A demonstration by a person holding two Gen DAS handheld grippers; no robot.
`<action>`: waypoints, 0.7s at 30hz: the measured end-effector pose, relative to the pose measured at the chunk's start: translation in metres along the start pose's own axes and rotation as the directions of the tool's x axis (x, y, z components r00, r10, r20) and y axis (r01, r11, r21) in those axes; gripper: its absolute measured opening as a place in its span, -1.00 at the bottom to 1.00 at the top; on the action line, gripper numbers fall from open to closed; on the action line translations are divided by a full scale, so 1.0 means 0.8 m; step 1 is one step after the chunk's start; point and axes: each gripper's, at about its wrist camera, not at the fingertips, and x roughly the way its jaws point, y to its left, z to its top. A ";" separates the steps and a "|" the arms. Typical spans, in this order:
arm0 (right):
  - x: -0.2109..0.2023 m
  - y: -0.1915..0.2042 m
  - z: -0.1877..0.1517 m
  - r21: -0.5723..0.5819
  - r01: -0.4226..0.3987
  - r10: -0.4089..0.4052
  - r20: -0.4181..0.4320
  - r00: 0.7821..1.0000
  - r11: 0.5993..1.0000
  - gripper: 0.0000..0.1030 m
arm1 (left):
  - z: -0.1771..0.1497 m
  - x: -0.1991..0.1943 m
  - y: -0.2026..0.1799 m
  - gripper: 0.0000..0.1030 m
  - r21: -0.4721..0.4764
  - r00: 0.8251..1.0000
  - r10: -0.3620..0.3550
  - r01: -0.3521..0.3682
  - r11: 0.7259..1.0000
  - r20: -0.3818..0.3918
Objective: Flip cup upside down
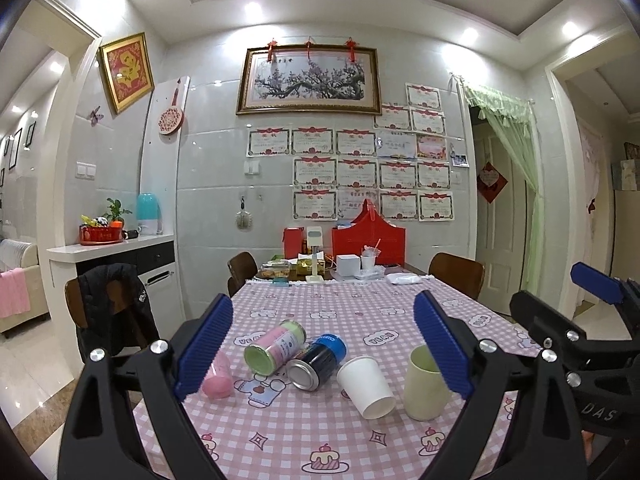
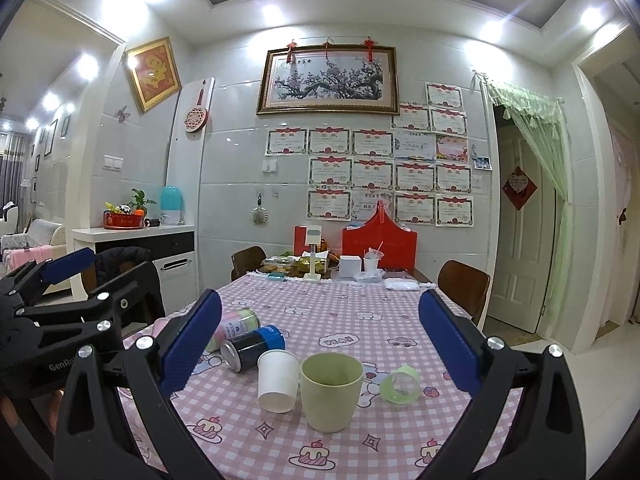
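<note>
A pale green cup (image 2: 331,390) stands upright, mouth up, on the pink checked tablecloth; in the left wrist view the green cup (image 1: 424,388) is partly hidden behind the right blue pad. A white paper cup (image 2: 277,380) stands upside down just left of it; it also shows in the left wrist view (image 1: 366,386). My right gripper (image 2: 320,352) is open and empty, above and in front of both cups. My left gripper (image 1: 324,352) is open and empty, facing the cans and paper cup.
A pink-green can (image 1: 276,346) and a dark blue can (image 1: 318,362) lie on their sides. A small pink bottle (image 1: 218,380) lies at the left, a small green lid-like cup (image 2: 400,386) at the right. Boxes and clutter sit at the table's far end (image 1: 340,268). Chairs flank the table.
</note>
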 end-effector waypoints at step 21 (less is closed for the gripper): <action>-0.003 0.004 0.001 0.005 -0.007 0.007 -0.003 1.000 1.000 0.85 | -0.001 -0.003 -0.006 0.76 0.018 1.000 0.023 -0.024 1.000 0.016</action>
